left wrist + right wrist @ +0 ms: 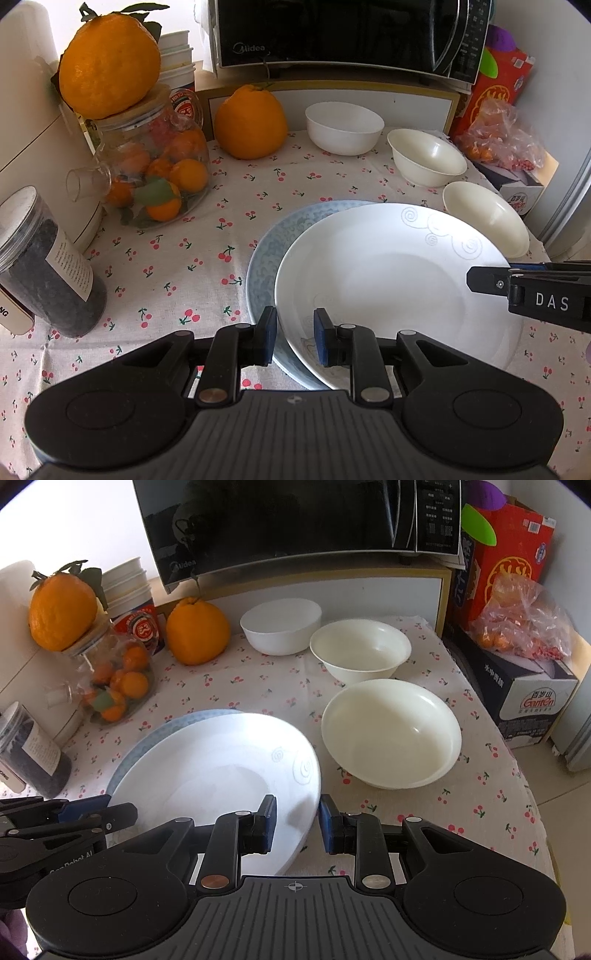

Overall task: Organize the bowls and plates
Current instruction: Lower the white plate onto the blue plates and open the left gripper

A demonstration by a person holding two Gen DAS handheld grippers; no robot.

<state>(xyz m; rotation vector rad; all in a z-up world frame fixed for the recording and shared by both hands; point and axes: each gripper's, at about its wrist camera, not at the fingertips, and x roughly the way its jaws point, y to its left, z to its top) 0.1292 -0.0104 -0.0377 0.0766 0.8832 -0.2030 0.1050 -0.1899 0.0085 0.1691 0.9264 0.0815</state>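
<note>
- the white plate sits on top of the blue patterned plate, but shifted off-centre, so the blue rim shows as a crescent beyond the left gripper's outer finger.
- left gripper: jaws narrowed to a small gap with the near-left rim of the white plate between the pads; the gap looks about as wide as the rim, so i judge it a grip on that plate, though contact on both pads is not plain.
- right gripper: jaws likewise nearly closed, straddling the plate's right-hand rim, one pad inside the plate and one outside; again it reads as a hold.
- done so far, as i judge it: the two plates are stacked, roughly.
- still left: three bowls stand separately on the cherry-print cloth, none nested.
- the large cream bowl lies just beyond the right gripper's outer finger.
- the smaller cream bowl and the white bowl sit farther ahead, near the microwave.
- next probably squaring the plates, then nesting the bowls.
</note>
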